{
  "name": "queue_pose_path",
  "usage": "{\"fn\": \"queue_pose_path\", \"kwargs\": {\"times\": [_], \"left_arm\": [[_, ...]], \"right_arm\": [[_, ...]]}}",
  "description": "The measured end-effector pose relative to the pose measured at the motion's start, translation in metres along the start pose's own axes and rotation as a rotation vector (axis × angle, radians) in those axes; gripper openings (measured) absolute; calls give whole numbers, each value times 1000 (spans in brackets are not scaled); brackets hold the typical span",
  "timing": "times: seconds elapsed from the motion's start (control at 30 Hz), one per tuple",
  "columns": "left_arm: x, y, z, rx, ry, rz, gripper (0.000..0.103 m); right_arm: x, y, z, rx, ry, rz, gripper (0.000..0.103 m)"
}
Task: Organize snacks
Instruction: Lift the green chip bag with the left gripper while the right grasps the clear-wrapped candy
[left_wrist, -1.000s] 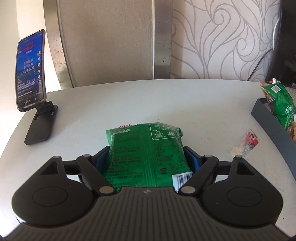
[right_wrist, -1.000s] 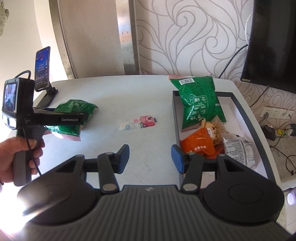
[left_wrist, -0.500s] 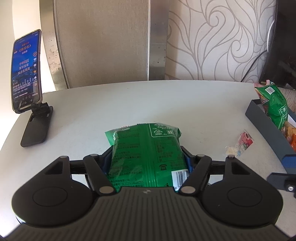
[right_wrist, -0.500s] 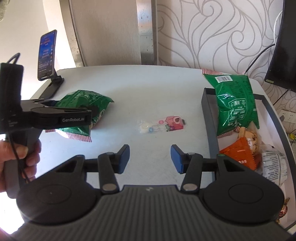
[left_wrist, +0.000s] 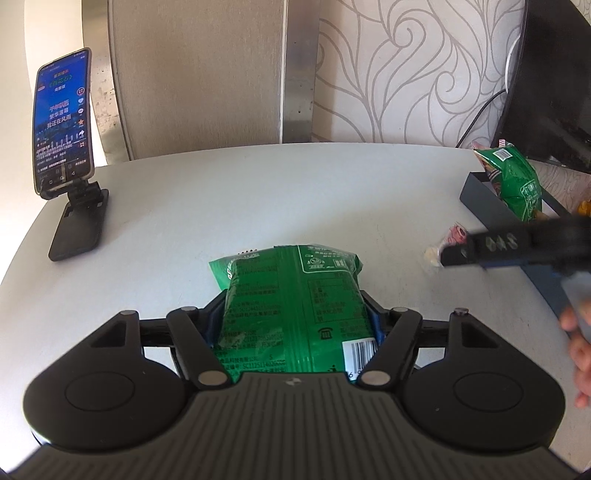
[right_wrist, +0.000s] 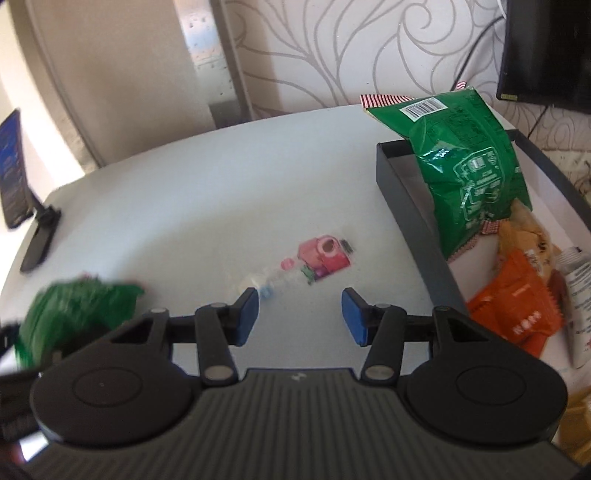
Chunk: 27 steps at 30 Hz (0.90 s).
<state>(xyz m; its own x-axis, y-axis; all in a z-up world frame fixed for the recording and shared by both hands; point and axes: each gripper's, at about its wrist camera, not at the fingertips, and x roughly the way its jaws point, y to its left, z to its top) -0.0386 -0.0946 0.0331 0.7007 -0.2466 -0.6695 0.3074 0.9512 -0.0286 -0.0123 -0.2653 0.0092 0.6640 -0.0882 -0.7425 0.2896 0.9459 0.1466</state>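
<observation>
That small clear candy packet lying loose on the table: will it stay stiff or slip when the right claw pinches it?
The candy packet looks like thin, flat, clear film, so it is probably floppy and very light. Its glossy wrap could slide on the smooth table.

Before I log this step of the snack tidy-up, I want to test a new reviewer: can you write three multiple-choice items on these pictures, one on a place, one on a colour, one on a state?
1. Where is the small pink candy packet?
A. In the tray
B. On the table, left of the tray
C. Under the phone

2. What colour is the bag in the left gripper?
A. Green
B. Orange
C. White

3. How does the right gripper stand?
A. Shut on the candy
B. Shut on a bag
C. Open, nothing between its pads

Key: 1 B, it lies on bare tabletop beside the tray wall; 2 A, green wrapper with a barcode; 3 C, the blue pads stand apart with table showing between them.
</observation>
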Motion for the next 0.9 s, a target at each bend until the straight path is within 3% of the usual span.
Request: {"fn": "queue_pose_path", "kwargs": {"times": [0.1, 0.2, 0.3, 0.33, 0.4, 0.43, 0.47, 0.5, 0.7, 0.77, 0.83, 0.9], "left_arm": [[-5, 2, -4, 3, 3, 3, 74], [-8, 4, -6, 9, 5, 9, 74], [-11, 5, -7, 12, 3, 8, 74], [-11, 6, -8, 12, 1, 7, 74], [-11, 7, -8, 13, -2, 4, 74], [-11, 7, -8, 16, -3, 1, 74], [-11, 7, -9, 18, -4, -1, 74], [-12, 8, -9, 19, -5, -5, 74], [-16, 12, -14, 33, -7, -23, 74], [-17, 12, -17, 38, -12, -24, 75], [-17, 13, -18, 35, -13, -23, 75], [-18, 13, -18, 27, -10, -21, 75]], "right_arm": [[11, 10, 7, 74, -19, -48, 68], [21, 22, 11, 62, -28, -121, 77], [22, 26, 9, 1, -42, -125, 75], [21, 24, 8, -25, -47, -90, 70], [16, 21, 6, -94, -46, 10, 38], [13, 21, 5, -125, -34, 39, 35], [12, 23, 4, -158, -9, 49, 19], [9, 23, 1, -191, 3, 52, 13], [-22, 11, -20, -284, 58, 101, 11], [-29, 10, -21, -320, 86, 99, 14], [-34, 21, -17, -462, 77, 81, 28], [-33, 38, -10, -643, 53, 55, 75]]}}
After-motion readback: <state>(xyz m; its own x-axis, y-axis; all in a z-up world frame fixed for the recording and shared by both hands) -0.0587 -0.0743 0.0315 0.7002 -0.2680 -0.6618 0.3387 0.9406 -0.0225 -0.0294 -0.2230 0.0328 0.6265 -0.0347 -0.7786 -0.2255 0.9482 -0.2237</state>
